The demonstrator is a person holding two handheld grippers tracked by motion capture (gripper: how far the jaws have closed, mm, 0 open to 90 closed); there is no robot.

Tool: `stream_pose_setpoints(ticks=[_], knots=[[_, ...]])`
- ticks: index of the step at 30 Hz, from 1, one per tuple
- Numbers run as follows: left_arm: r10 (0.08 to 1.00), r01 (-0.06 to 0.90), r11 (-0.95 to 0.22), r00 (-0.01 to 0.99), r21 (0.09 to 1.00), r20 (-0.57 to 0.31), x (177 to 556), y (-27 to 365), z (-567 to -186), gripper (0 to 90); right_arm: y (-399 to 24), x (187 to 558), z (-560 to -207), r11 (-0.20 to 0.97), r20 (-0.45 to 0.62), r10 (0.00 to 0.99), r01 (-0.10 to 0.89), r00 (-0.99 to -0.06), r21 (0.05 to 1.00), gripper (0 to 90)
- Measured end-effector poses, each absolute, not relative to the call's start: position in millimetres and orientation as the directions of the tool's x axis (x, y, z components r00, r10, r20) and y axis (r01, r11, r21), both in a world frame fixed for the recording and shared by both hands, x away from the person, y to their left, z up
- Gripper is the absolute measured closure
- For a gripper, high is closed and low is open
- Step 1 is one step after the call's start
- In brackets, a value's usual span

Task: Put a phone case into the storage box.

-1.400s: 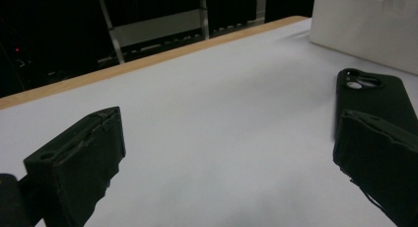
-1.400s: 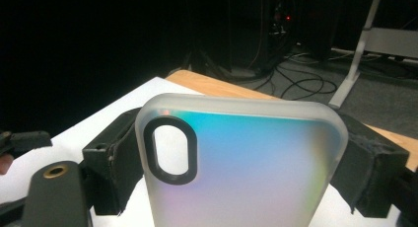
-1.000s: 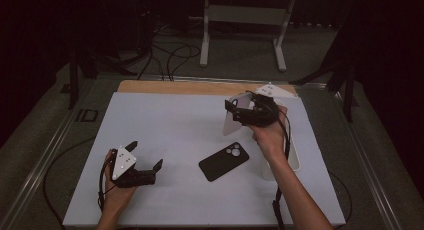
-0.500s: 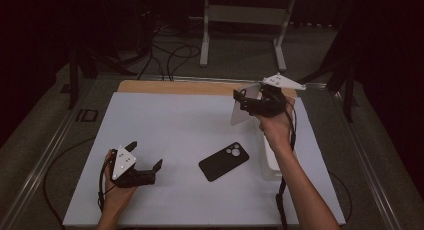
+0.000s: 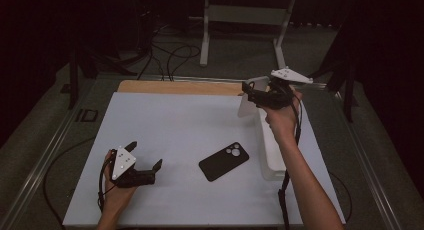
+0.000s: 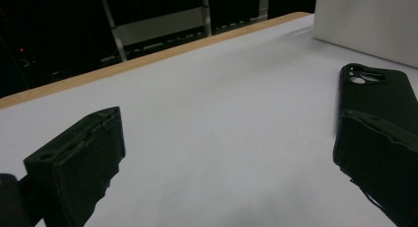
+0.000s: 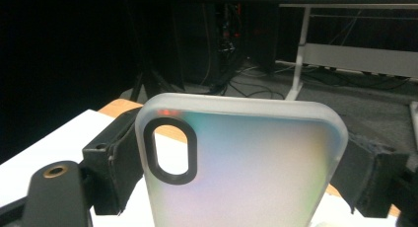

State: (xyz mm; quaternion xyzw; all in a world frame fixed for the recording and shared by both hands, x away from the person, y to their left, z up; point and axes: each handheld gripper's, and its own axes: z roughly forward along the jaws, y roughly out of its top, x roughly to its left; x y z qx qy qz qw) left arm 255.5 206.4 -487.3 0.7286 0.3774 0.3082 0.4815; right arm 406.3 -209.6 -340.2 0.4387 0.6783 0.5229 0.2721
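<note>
A black phone (image 5: 224,161) lies camera side up on the white mat, a little right of centre; the left gripper view has it (image 6: 379,96) just beyond the right jaw. My left gripper (image 5: 146,155) rests on the mat at the near left, open, with nothing between its jaws (image 6: 231,158). My right gripper (image 5: 252,96) is held up over the far right of the mat, shut on a frosted translucent phone case (image 5: 247,106). In the right gripper view the case (image 7: 246,163) stands upright between the two pads, its oval camera cut-out at the upper left.
A long white box (image 5: 267,155) lies along the mat's right side, under the right forearm, and its wall (image 6: 365,24) appears past the phone. A wooden strip (image 5: 175,87) borders the mat's far edge. Cables and a metal stand sit on the floor beyond.
The right gripper has carried the phone case to the right and away from me, slightly higher. The left gripper and the black phone have stayed where they were.
</note>
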Motion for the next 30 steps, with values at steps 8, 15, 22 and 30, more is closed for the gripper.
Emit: stream_pose_setpoints(ticks=[8, 15, 22, 30], knots=[[0.846, 0.254, -0.253, 0.526, 0.934, 0.086, 255.6, 206.5, -487.4, 0.1, -221.4, 412.6, -336.3, 0.076, 0.068, 0.904, 0.316, -0.422, 0.946, 16.9], [0.847, 0.255, -0.252, 0.524, 0.934, 0.085, 255.6, 206.7, -487.2, 0.1, -231.9, 419.6, -336.8, 0.076, 0.059, 0.925, 0.332, -0.376, 0.94, 16.8], [0.847, 0.255, -0.252, 0.524, 0.933, 0.086, 255.5, 206.7, -487.3, 0.1, -243.1, 426.4, -341.2, 0.061, 0.065, 0.942, 0.359, -0.328, 0.931, 16.8], [0.847, 0.255, -0.254, 0.524, 0.933, 0.087, 255.6, 206.5, -487.4, 0.1, -254.4, 433.0, -346.4, 0.052, 0.065, 0.957, 0.386, -0.284, 0.921, 16.7]])
